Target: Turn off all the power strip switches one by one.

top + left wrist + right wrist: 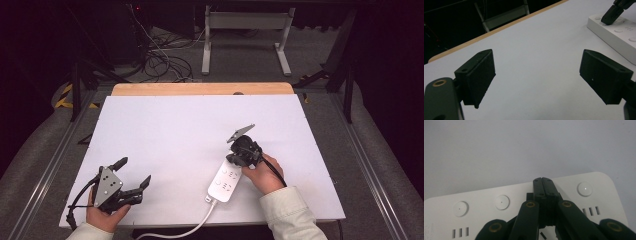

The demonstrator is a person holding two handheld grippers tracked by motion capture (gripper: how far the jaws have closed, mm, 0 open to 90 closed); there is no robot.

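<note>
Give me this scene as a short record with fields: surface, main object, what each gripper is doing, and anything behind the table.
surface: white table top with a wooden strip along the far edge
main object: white power strip, its cord running off the near edge
right gripper: jaws shut, tips pressed down on the strip's far end among its round buttons
left gripper: jaws wide open, nothing between them, at the near left corner
behind the table: cables on the floor, white frame legs
</note>
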